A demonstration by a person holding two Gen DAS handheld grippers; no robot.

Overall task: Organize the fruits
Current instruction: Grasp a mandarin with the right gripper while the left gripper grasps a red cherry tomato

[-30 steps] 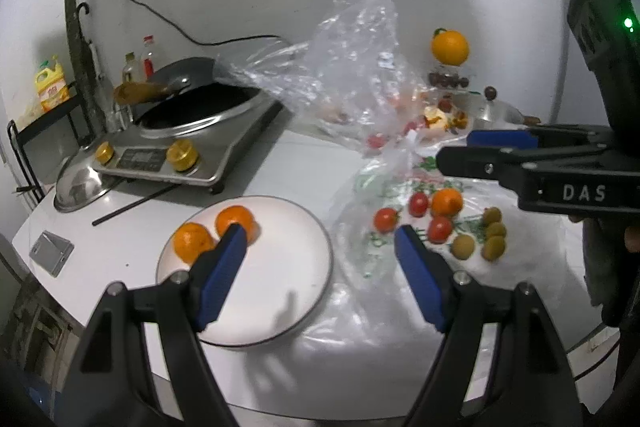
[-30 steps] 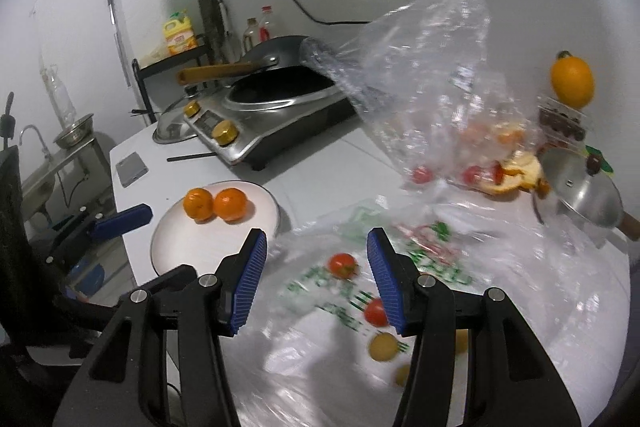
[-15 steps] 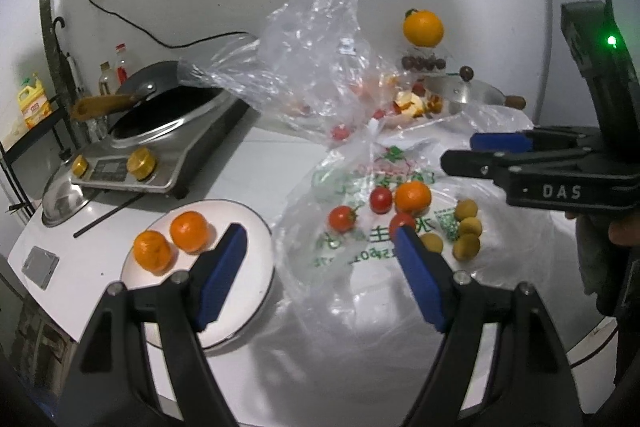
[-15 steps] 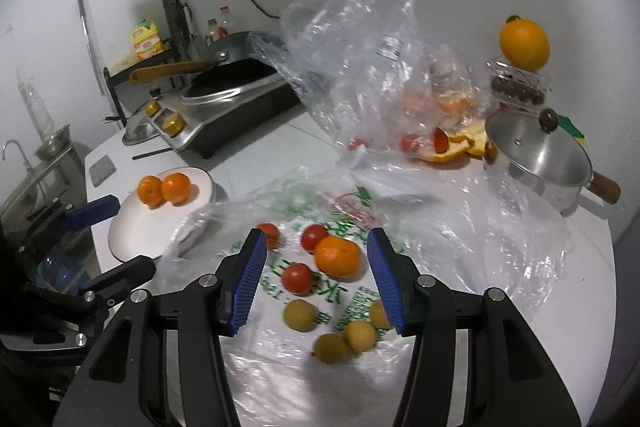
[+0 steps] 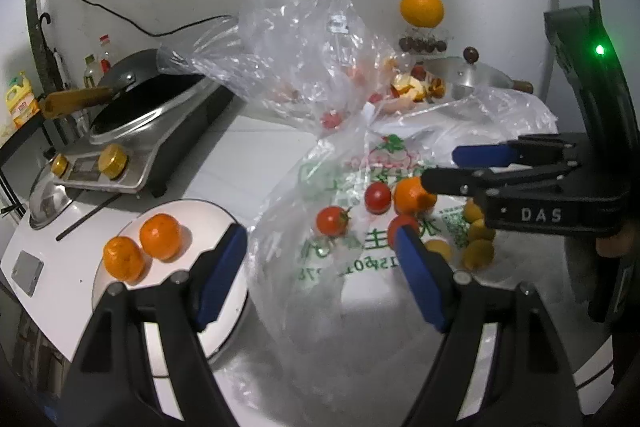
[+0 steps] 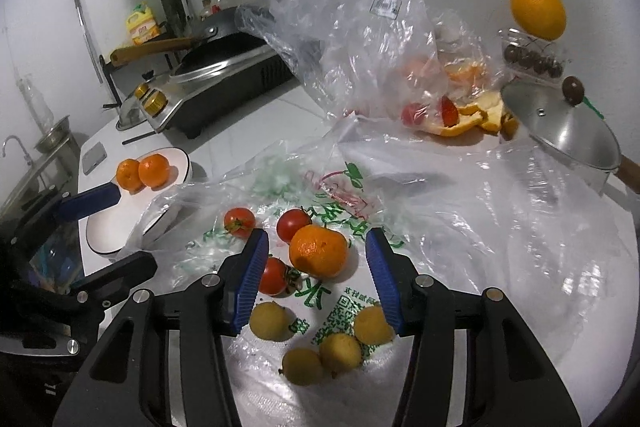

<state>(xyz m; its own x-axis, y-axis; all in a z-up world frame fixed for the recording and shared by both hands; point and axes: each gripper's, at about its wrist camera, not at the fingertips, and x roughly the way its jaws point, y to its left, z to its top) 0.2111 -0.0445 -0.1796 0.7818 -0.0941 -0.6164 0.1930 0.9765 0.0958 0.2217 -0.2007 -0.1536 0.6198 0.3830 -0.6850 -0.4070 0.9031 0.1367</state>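
Left wrist: "DAS" on right gripper (image 5: 452,169)

Left gripper (image 5: 320,263) agape; right gripper (image 6: 318,267) narrowing, empty.

1. "DAS" stands in pale capitals on the black side of the right gripper (image 5: 472,169), seen from the left wrist view
2. The flat plastic bag (image 5: 360,259) under the fruit carries green Chinese print, the characters "主" and "水" legible, with a row of green digits too distorted to read surely
3. A green QR code (image 6: 340,319) is printed on the same bag
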